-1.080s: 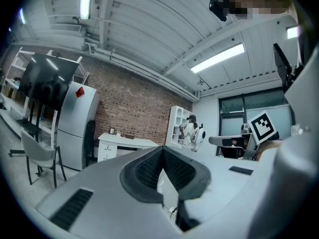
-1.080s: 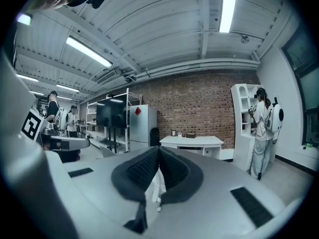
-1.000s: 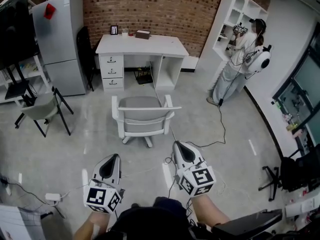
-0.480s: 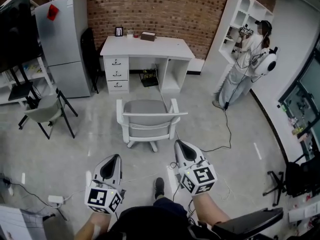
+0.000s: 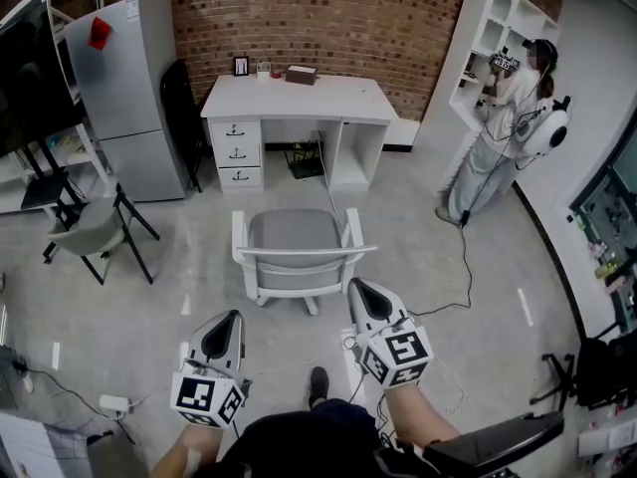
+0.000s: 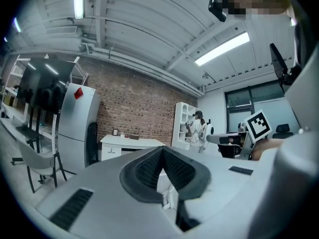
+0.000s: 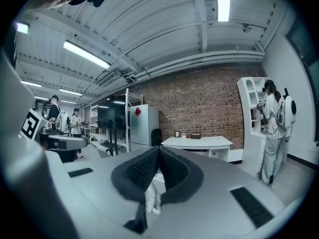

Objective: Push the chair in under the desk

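Note:
A white-framed chair with a grey seat stands on the floor, its back toward me, well short of the white desk against the brick wall. The desk has drawers on its left and an open knee space. My left gripper and right gripper are both shut and hold nothing; they hover side by side just short of the chair's backrest, not touching it. In the left gripper view the desk shows beyond the shut jaws. In the right gripper view the desk lies straight ahead.
A grey fridge stands left of the desk. A dark folding chair is at the left. A person stands by white shelves at the right, with a cable trailing on the floor. More cables and a plug strip lie near my feet.
I have walked forward: the chair and desk have slid down the head view and sit closer to the grippers. Both grippers stay shut.

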Demonstrator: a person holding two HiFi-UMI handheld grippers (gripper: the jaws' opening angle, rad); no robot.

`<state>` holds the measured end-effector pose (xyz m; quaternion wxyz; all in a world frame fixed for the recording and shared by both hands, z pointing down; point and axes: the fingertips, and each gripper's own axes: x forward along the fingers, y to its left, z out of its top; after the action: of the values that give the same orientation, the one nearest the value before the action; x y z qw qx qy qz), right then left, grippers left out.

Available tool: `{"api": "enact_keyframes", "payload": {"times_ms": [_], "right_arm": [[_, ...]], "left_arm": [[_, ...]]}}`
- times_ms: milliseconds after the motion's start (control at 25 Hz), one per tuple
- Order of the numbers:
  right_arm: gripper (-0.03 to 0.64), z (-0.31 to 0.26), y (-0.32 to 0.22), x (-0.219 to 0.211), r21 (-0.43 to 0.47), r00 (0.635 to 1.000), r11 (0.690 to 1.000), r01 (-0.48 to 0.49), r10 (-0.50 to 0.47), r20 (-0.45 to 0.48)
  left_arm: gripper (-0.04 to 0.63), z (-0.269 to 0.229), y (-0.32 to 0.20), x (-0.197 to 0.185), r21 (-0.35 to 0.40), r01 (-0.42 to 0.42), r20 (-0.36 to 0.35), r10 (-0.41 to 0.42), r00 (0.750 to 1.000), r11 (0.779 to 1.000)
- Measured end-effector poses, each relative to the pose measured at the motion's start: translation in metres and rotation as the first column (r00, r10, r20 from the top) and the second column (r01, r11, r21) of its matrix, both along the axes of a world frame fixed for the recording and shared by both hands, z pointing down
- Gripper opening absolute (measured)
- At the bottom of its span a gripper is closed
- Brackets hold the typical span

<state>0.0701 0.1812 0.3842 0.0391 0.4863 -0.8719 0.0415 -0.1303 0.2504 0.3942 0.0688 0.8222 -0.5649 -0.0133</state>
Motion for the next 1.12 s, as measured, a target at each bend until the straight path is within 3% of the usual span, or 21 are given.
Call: {"api": "enact_keyframes", "payload": {"times_ms": [400,720,1000,1120], "right_arm": [[0.008,0.024,-0.061,0.034,-0.049,0.999,0.998,0.041,-0.041,0.000],[0.009,0.022,-0.108,0.060,-0.005,0.989,0.997,0.075,-0.075,-0.124],[0.012,0.036,-0.134,0.071,-0.038,0.983,0.989,0.146,-0.149,-0.110],[0.050,0.047,-0.139,0.067,-0.060,0.978,0.983,0.172,-0.178,-0.108]], "left_arm": [[0.008,0.014,-0.066,0.034,-0.052,0.004,0.057,-0.001,0.998,0.999],[0.008,0.019,-0.116,0.065,-0.075,-0.005,0.101,0.013,0.995,0.997],[0.008,0.015,-0.142,0.074,-0.067,0.037,0.130,-0.028,0.991,0.997],[0.008,0.018,-0.147,0.072,-0.078,0.047,0.151,-0.035,0.988,0.996]]}}
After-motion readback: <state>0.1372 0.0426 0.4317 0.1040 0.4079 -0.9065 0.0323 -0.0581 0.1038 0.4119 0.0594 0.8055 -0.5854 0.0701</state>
